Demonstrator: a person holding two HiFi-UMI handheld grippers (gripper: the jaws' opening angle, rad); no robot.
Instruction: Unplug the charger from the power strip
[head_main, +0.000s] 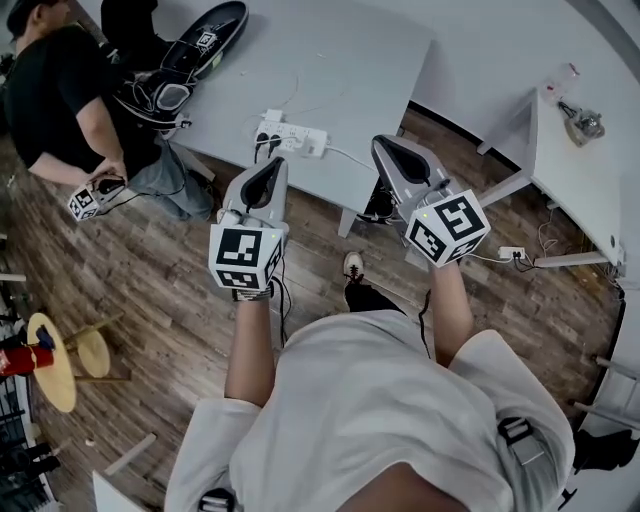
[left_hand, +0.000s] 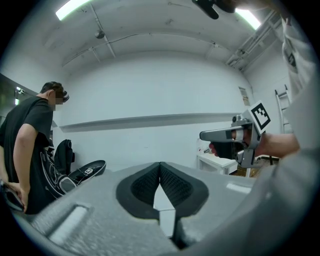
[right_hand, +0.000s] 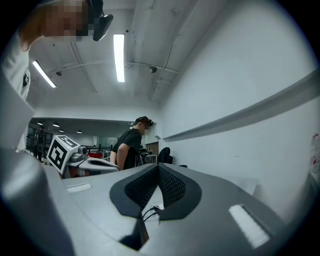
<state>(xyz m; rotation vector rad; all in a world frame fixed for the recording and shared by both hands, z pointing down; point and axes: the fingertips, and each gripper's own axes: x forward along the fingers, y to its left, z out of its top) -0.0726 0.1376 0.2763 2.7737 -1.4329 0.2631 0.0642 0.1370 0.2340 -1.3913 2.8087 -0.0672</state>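
A white power strip (head_main: 292, 136) lies near the front edge of the grey table (head_main: 330, 70). A white charger block (head_main: 272, 116) sits at its left end, with black plugs (head_main: 262, 141) beside it and a thin white cable leading away. My left gripper (head_main: 272, 163) hangs just short of the strip, its jaws closed together and empty. My right gripper (head_main: 384, 143) is to the strip's right, also closed and empty. In the left gripper view the pads (left_hand: 150, 185) meet at the left gripper (left_hand: 160, 165). Below the right gripper (right_hand: 159, 166), black cables (right_hand: 150, 212) show.
A person in black (head_main: 60, 95) stands at the table's left end holding another gripper (head_main: 85, 201). A black backpack (head_main: 160, 90) and a black board (head_main: 215, 35) lie on the table. A white table (head_main: 580, 170) stands right; a second strip (head_main: 512, 254) lies on the floor.
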